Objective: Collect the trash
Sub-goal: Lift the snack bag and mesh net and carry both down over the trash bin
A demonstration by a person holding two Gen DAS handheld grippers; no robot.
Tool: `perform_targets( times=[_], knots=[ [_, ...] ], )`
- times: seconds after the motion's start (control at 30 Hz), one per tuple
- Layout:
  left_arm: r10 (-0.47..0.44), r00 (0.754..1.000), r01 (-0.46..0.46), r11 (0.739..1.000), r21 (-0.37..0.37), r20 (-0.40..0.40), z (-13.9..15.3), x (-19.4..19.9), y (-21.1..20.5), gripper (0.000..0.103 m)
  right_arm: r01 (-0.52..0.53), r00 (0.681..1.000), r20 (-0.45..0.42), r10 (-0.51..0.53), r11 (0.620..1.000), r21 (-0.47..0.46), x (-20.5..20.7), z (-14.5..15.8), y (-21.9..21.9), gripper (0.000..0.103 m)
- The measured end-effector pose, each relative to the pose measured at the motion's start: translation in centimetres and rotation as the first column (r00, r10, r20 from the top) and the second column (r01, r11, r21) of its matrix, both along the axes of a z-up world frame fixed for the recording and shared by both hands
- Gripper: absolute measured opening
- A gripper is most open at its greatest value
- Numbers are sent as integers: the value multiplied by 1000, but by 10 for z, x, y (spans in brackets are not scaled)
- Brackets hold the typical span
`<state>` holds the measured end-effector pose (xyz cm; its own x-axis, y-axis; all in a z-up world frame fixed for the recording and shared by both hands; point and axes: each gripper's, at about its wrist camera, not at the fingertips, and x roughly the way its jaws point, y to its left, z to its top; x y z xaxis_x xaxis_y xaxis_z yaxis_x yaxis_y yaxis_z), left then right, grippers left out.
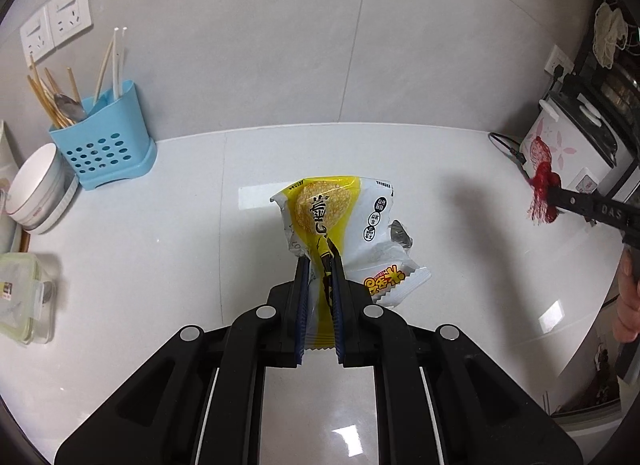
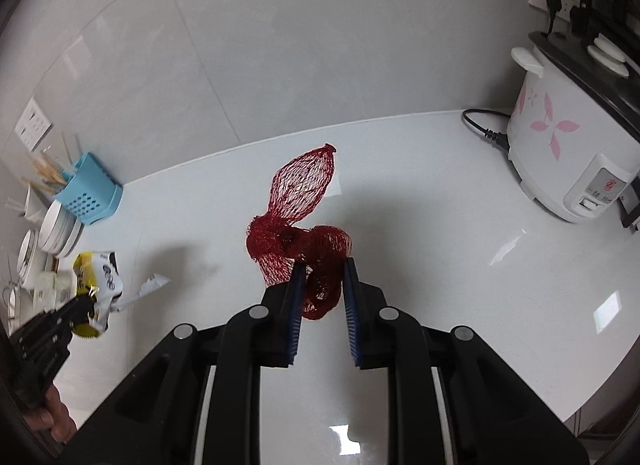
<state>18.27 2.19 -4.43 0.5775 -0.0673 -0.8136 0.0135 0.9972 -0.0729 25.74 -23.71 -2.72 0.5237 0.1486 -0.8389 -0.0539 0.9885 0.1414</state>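
"das" on right claw (image 1: 541,201), wrapper (image 1: 340,221) print unclear

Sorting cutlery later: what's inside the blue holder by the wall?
The blue holder holds wooden chopsticks, a metal spoon and white chopsticks. Its walls hide their lower ends.

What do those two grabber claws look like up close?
Both are chunky black plastic. The left gripper and right gripper each have two flat fingers with ridged dark blue pads, round silver bolts, and white letters along the side.
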Motion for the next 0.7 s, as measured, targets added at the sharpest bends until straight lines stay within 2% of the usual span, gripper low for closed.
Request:
perform_targets(
  times=[0.3,0.7],
  knots=[
    [1,1000,-1,1000,5,24,17,-44,-20,10,-54,996,65,55,998,-20,-53,21,0,18],
    [-19,999,19,1000,-2,42,25,-103,-43,10,-109,991,77,111,994,-27,-114,22,-3,18]
  ],
)
